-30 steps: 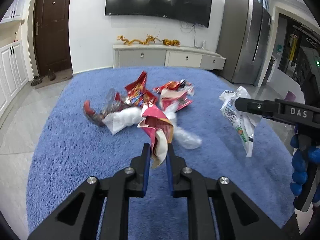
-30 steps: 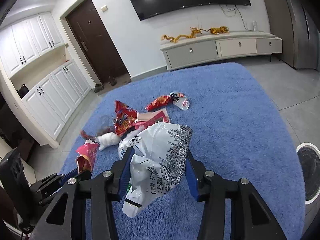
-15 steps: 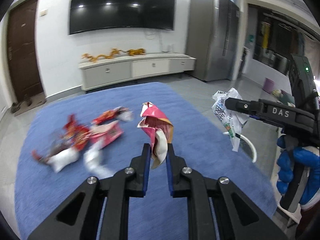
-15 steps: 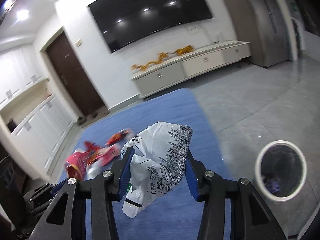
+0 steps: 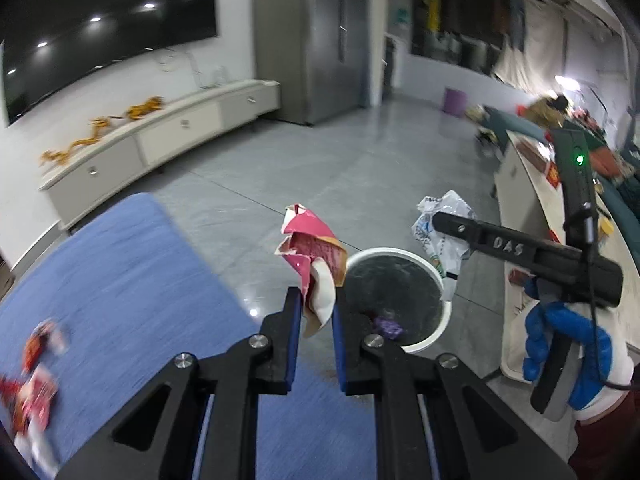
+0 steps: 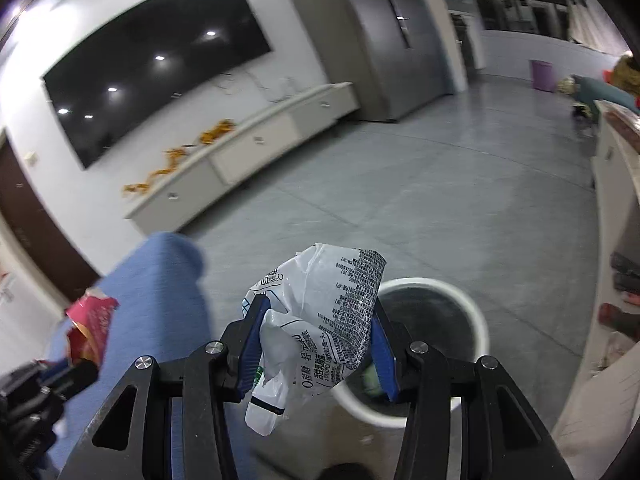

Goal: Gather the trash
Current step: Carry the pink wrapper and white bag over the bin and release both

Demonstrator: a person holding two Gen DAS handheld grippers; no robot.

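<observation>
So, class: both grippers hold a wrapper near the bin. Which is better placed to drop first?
Right. The right gripper holds its white wrapper at the bin rim; the left gripper's pink wrapper looks beside it.

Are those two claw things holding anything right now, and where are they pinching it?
Yes. The left gripper pinches a crumpled pink wrapper by its lower end. The right gripper clamps a white printed wrapper across its middle.

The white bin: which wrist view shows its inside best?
The left wrist view: the white bin shows almost its full dark interior, with a purple scrap inside. In the right wrist view the white wrapper and right gripper cover much of it.
</observation>
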